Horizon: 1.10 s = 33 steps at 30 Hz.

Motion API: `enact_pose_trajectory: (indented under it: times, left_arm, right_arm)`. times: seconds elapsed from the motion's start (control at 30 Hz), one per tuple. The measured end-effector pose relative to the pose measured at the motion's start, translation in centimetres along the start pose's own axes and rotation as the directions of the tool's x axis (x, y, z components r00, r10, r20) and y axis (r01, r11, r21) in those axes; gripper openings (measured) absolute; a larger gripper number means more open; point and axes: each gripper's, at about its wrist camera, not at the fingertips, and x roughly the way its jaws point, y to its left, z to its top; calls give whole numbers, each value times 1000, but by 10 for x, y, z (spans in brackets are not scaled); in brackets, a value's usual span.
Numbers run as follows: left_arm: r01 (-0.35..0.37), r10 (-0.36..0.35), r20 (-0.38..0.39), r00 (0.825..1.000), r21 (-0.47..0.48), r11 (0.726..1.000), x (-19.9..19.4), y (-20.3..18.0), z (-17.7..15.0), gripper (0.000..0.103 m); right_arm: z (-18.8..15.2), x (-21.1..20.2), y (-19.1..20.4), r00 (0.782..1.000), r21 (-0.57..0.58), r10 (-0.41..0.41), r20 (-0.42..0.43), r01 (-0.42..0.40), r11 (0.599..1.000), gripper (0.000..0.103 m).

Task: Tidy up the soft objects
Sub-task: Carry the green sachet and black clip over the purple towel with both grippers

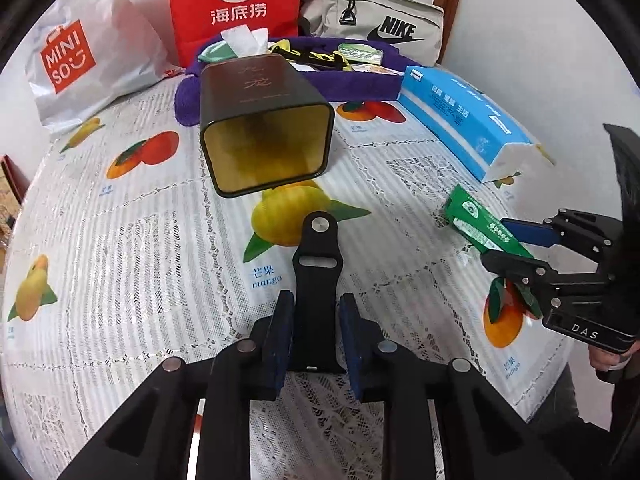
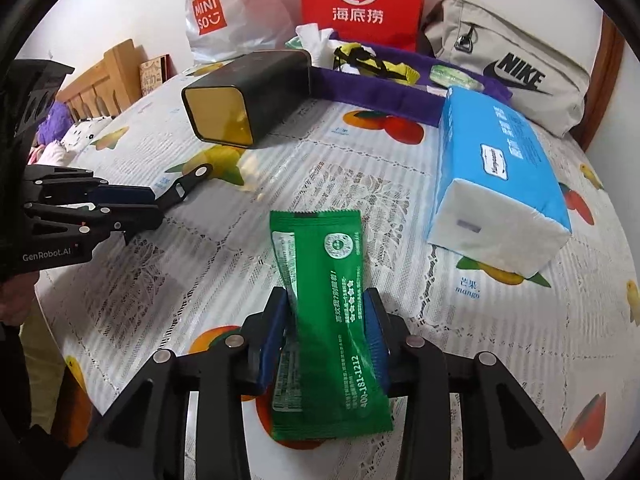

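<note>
My left gripper (image 1: 316,312) is shut on a black strap (image 1: 316,264) and holds it above the fruit-print tablecloth; it also shows in the right wrist view (image 2: 158,204) with the strap (image 2: 188,184) sticking out. My right gripper (image 2: 330,312) is shut on a green sachet (image 2: 324,304) and holds it over the table; it also shows in the left wrist view (image 1: 500,244) with the sachet (image 1: 480,224). A black tin with a gold inside (image 1: 264,120) lies on its side, mouth toward me. A purple cloth tray (image 1: 360,84) behind it holds small items.
A blue tissue pack (image 1: 460,120) lies at the right. A red Haidilao bag (image 1: 236,4), a white Miniso bag (image 1: 84,56) and a beige Nike bag (image 1: 384,20) stand at the back against the wall. A wooden headboard (image 2: 100,80) is beyond the table's left edge.
</note>
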Motion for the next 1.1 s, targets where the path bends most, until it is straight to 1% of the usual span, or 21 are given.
enact_pose_trajectory:
  times: [0.07,0.13,0.17,0.3,0.47,0.57,0.63,0.83,0.9,1.1]
  left_arm:
    - [-37,37,8,999,10,999,0,-4,0,20]
    - [-51,51,7,999,6,999,-1,-6,0,20]
    - [-50,50,4,999,-3,999,-2,-6,1,20]
    - [-16,16,1,1000,-50,999,-7,-3,1,20]
    - [-19,21,27,999,-79,997,-18,-6,5,20]
    - [-10,14,40,999,-94,996,-25,-6,9,20]
    - [-17,21,39,999,-95,995,-27,-8,11,20]
    - [-9,17,65,998,-117,993,-43,-8,21,20]
    - [-19,29,74,997,-124,992,-48,-8,26,20]
    - [-12,27,101,994,-140,990,-60,-5,42,20]
  right_arm:
    - [-3,-1,0,1000,-5,-8,22,8,1000,34]
    - [-4,-3,-3,1000,5,3,22,-3,1000,29]
    - [-5,-5,-6,1000,11,9,17,-9,1000,26]
    - [-13,-15,-18,1000,41,9,7,-9,999,24]
    - [-23,-30,-37,1000,85,7,6,-8,996,24]
    - [-24,-40,-46,1000,98,5,16,-6,995,24]
    - [-23,-43,-50,1000,98,6,20,-8,995,24]
    - [-16,-54,-57,999,87,18,35,-21,996,24]
    - [-11,-58,-58,999,81,28,45,-32,996,24]
    - [5,-73,-61,994,62,66,89,-71,996,24]
